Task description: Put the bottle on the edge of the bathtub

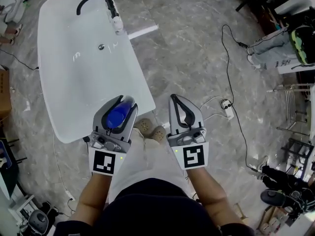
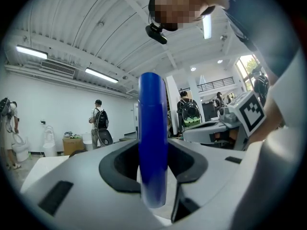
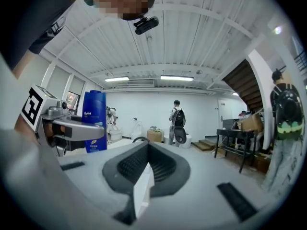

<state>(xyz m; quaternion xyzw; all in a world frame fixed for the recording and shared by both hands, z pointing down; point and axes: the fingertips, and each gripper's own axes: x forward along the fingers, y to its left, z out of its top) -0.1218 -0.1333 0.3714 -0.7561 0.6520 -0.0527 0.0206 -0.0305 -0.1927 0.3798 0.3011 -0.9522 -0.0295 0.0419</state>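
White bathtub (image 1: 74, 73) fills the upper left. Our left gripper (image 1: 124, 103) clamps the bottle (image 1: 117, 116) upright, axis vertical, at the tub's lower-right corner. Our right gripper (image 1: 175, 98) is closed and empty. Head view shows only the bottle's blue top; right gripper view shows its printed side.

Blue bottle (image 1: 118, 116); white bathtub (image 1: 74, 97); black faucet (image 1: 93, 1); grey marbled floor (image 1: 197, 48); brown box (image 1: 4, 95); pale shorts (image 1: 147, 166)

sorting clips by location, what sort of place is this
Likely a big test hall, not a home bathroom: a bathtub stands alone on open floor, a cable trails across it, and a person wears a backpack.
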